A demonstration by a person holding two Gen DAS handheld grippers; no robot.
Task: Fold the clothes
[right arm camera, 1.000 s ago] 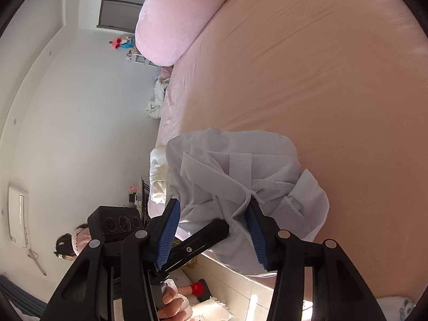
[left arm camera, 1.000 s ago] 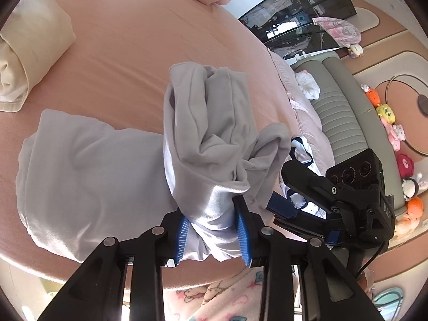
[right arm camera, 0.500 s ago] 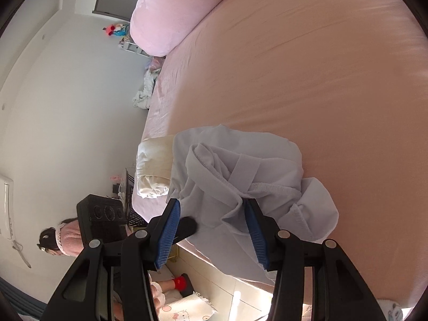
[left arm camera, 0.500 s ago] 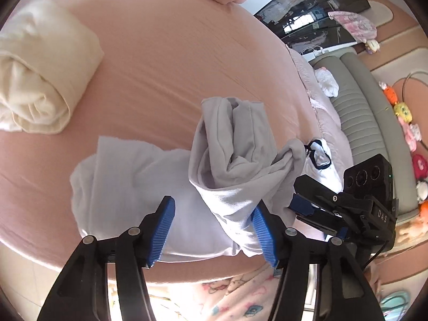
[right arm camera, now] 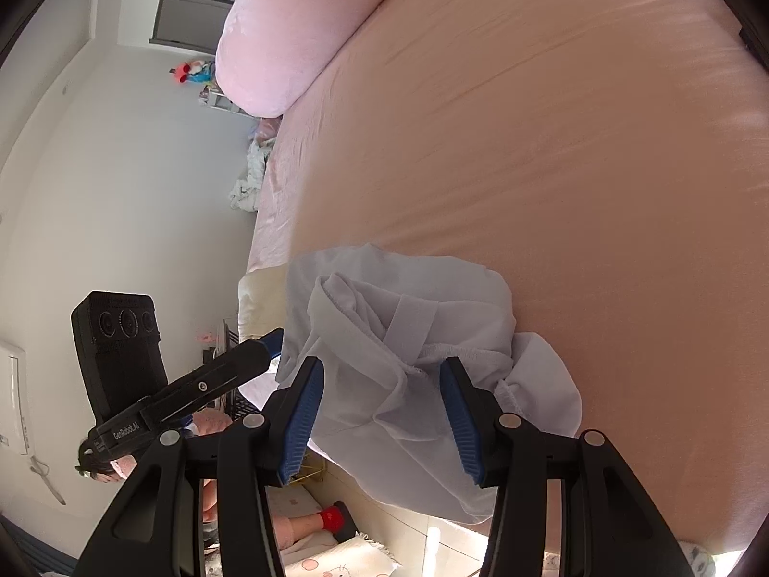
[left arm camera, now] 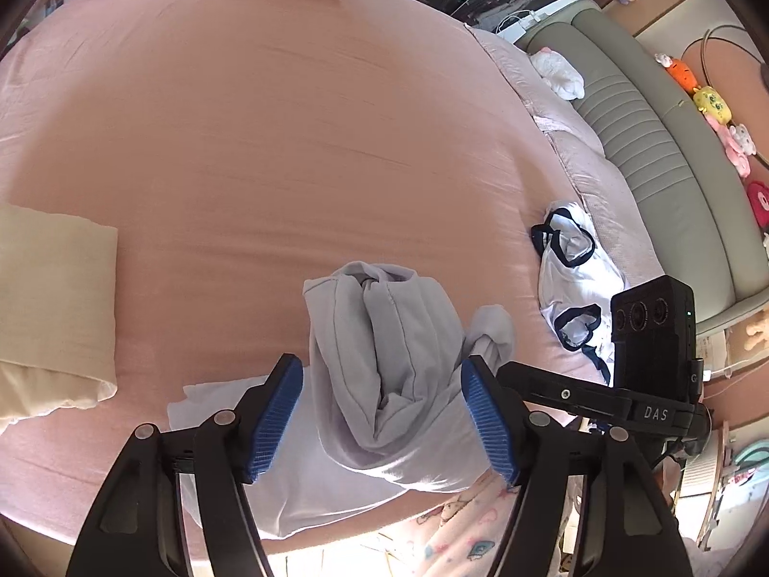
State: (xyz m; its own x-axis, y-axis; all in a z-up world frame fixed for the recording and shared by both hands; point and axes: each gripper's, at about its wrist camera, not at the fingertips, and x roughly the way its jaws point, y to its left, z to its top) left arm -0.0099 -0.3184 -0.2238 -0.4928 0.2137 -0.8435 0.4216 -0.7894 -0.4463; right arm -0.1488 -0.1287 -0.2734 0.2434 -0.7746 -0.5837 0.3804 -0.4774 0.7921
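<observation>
I have both grippers low over the bed's near edge, fingers pointing across the sheet. My left gripper is spread wide, gripping nothing; my right gripper is spread too. One grey garment lies bunched at that edge between both sets of fingers. One cream folded cloth sits at the left edge.

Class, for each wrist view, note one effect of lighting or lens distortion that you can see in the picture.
Left wrist view: the fisheye lens bows the pink bed into a dome, and sunlight glares along the lower edge of the grey garment. Right wrist view: black vignette fills the corners, and the floor under the bed edge is blown out.
</observation>
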